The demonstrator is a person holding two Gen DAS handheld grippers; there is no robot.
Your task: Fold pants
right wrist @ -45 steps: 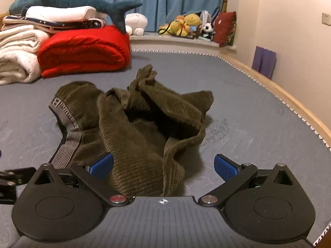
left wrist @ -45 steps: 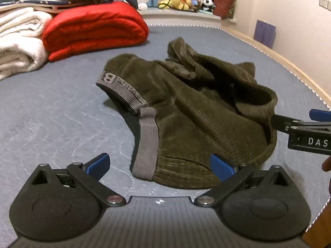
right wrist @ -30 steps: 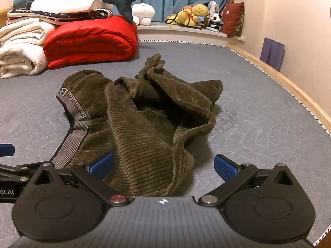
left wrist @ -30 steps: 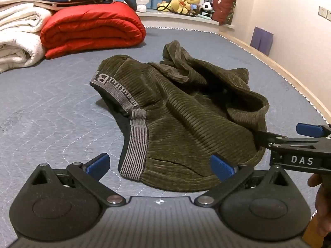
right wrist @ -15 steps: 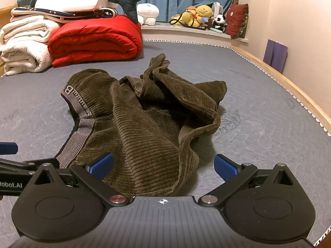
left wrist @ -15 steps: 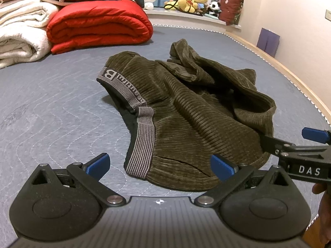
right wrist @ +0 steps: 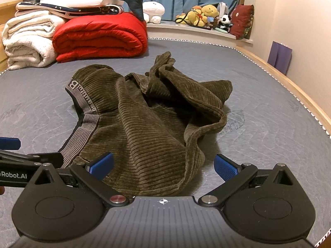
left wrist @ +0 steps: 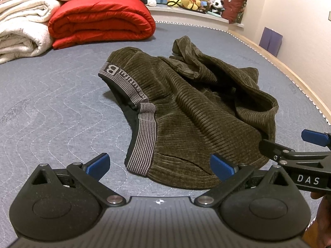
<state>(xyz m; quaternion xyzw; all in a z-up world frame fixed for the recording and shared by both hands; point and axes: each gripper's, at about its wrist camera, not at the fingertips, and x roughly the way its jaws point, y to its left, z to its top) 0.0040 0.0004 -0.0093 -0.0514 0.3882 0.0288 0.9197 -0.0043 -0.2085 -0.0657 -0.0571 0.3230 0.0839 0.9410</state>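
Olive corduroy pants lie crumpled on the grey quilted mattress, with a grey striped waistband toward the left. They also show in the right wrist view. My left gripper is open, just short of the waistband's near end. My right gripper is open, with the pants' near edge between its fingers. The right gripper shows from the side in the left wrist view, beside the pants' right edge. The left gripper shows at the left of the right wrist view.
A rolled red duvet and folded white blankets lie at the back left. Stuffed toys sit on the far sill. The mattress's wooden edge runs along the right, by the wall.
Both grippers shifted slightly around the pants' near edge and stayed open. The pants have not moved.
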